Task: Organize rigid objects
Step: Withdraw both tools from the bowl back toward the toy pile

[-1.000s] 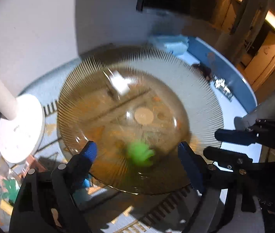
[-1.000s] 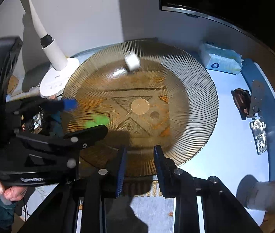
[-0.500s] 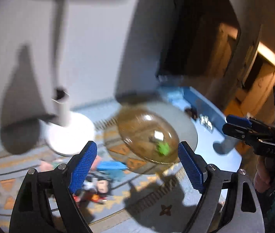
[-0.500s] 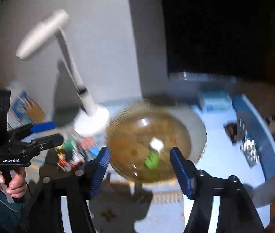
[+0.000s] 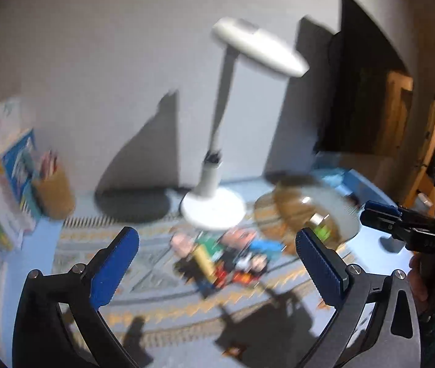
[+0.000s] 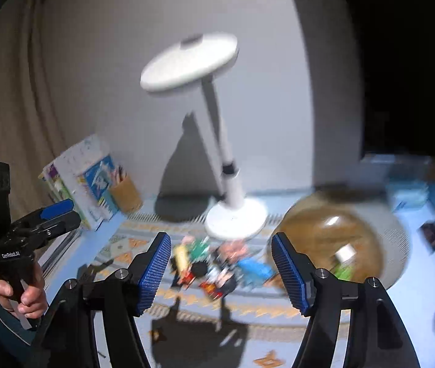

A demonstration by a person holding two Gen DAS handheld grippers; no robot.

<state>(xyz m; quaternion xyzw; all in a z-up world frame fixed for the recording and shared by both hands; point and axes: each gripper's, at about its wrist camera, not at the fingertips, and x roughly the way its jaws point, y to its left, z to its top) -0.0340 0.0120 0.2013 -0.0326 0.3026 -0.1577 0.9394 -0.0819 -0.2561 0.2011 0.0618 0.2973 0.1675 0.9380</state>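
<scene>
A blurred heap of small coloured toys [image 5: 226, 260] [image 6: 217, 263] lies on the patterned mat, in front of both grippers. To its right stands the amber ribbed glass bowl [image 5: 348, 214] [image 6: 398, 245], with a green piece [image 5: 320, 231] [image 6: 344, 271] and a white piece [image 6: 344, 253] inside. My left gripper [image 5: 217, 254] hangs above the mat, its jaws opening wide with nothing between them. My right gripper [image 6: 220, 251] is also opening and holds nothing. Each gripper shows in the other's view, the right [image 5: 380, 211] and the left [image 6: 61, 213], each held by a hand.
A white desk lamp [image 5: 214, 208] [image 6: 236, 217] stands behind the toys. A pencil cup [image 5: 53, 193] and books [image 5: 15, 165] stand against the wall at the left. A blue tissue pack [image 6: 407, 190] and dark small items [image 6: 432, 233] lie right of the bowl.
Both grippers have drawn back and upward from the bowl, so the lamp and toy heap now show. The right gripper went from shut to open. The left opened wider.
</scene>
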